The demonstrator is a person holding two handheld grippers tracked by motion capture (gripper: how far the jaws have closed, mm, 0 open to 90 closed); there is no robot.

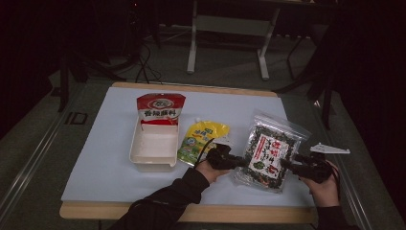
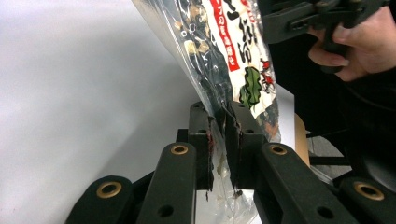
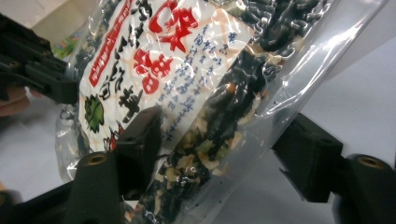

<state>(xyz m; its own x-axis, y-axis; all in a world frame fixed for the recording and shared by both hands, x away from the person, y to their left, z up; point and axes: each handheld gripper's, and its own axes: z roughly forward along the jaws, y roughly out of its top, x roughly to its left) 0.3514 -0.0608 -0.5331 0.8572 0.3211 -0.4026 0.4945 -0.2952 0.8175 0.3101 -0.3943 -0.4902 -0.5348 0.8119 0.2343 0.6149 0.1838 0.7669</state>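
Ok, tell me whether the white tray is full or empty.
Nearly empty: the white tray shows bare floor, and the red packet stands leaning at its far end.

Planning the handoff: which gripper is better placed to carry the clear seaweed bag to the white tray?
Left. The left gripper is shut on the clear plastic seaweed bag and sits nearer the white rectangular tray. The right gripper has its jaws open around it.

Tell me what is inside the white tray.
The white tray looks bare inside; the red packet leans over its far end, hiding whatever lies beneath it.
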